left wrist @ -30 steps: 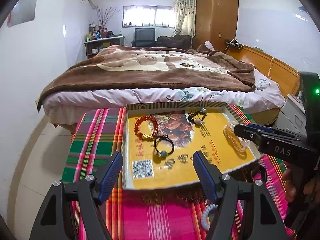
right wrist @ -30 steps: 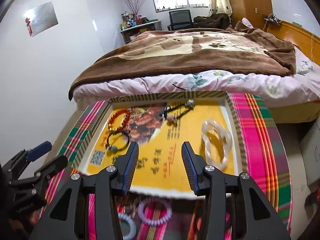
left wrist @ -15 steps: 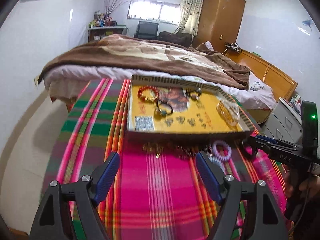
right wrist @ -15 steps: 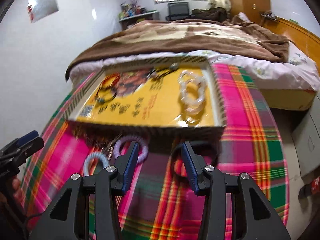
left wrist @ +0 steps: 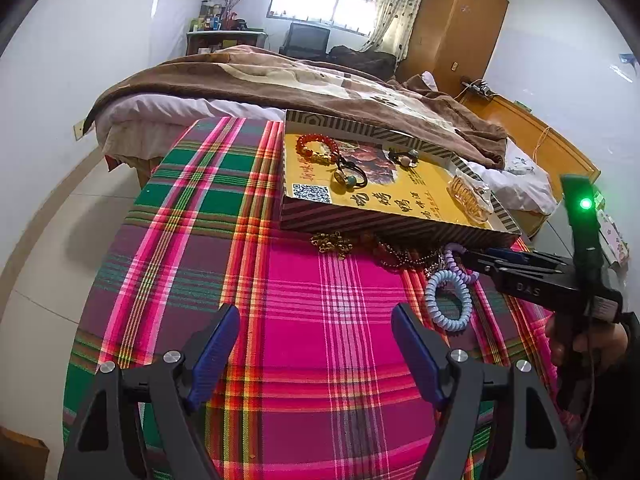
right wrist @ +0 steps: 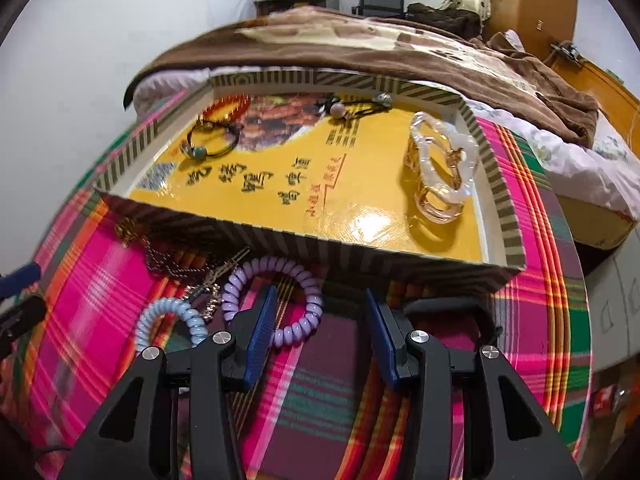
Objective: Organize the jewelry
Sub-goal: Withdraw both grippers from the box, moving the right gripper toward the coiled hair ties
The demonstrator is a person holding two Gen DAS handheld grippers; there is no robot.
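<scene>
A striped tray (left wrist: 400, 229) (right wrist: 280, 242) with a yellow floor holds a red bead bracelet (left wrist: 316, 147), two black hair ties (right wrist: 212, 140) and a clear hair claw (right wrist: 440, 164). On the plaid cloth in front of it lie a gold chain (left wrist: 332, 242), a dark bead chain (right wrist: 172, 265), a blue coil tie (left wrist: 446, 300) and a purple coil tie (right wrist: 276, 298). My right gripper (right wrist: 320, 332) is open low over the purple coil, whose right side lies between the fingers. My left gripper (left wrist: 316, 344) is open over bare cloth.
A black band (right wrist: 448, 308) lies right of the right gripper's fingers, against the tray wall. A bed with a brown blanket (left wrist: 280, 84) stands just behind the table. A hand (left wrist: 580, 344) holds the right gripper at the right edge.
Both grippers have dropped and drawn back from over the tray to the cloth in front of it. The right one now sits low over the purple coil.
</scene>
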